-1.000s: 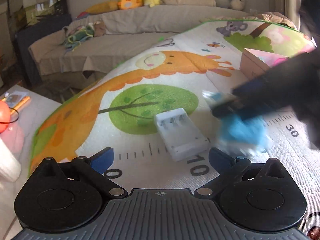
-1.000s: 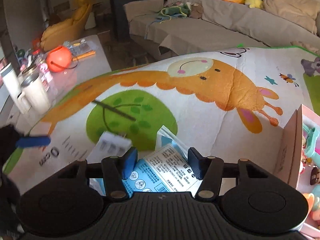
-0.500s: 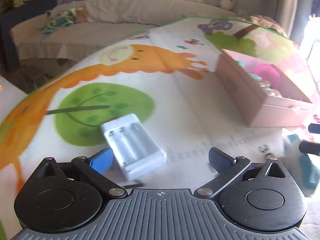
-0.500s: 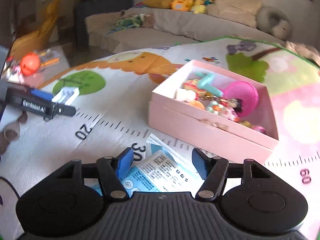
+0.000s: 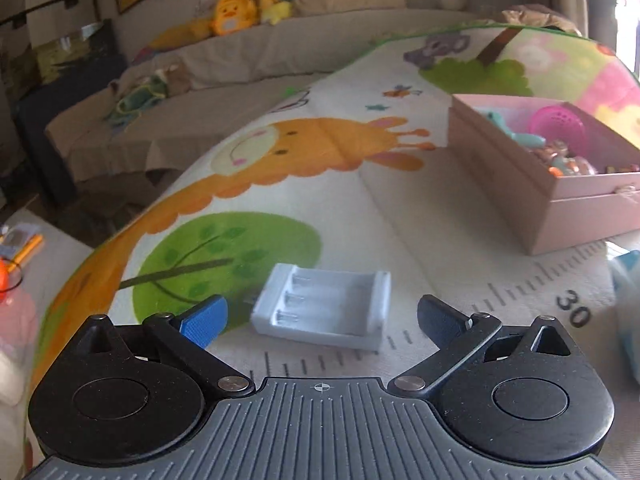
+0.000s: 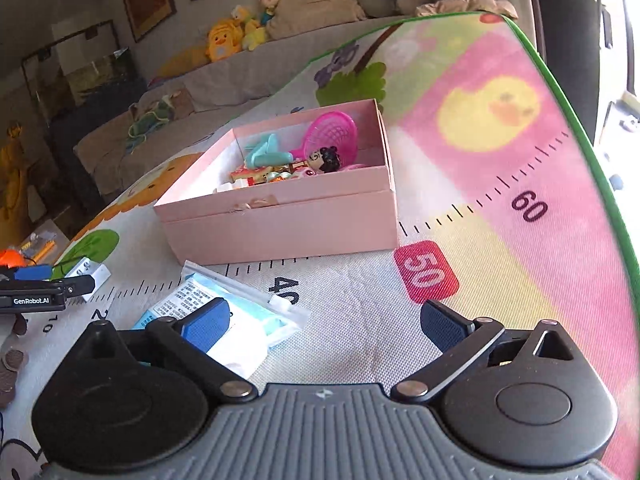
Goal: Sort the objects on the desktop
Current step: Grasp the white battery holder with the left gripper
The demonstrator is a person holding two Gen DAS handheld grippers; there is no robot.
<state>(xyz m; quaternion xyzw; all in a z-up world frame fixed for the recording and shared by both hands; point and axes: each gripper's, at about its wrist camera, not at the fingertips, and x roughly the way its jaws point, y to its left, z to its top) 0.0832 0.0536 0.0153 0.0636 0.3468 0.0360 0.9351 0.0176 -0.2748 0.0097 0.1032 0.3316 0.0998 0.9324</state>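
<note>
A pink box (image 6: 280, 224) and a white battery holder (image 5: 324, 306) on a giraffe-patterned mat (image 5: 320, 148).

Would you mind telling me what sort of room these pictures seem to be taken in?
Most likely a home living room used as a children's play area: a cartoon giraffe play mat covers the surface, plush toys line a covered sofa behind, and a pink box holds small toys.
</note>
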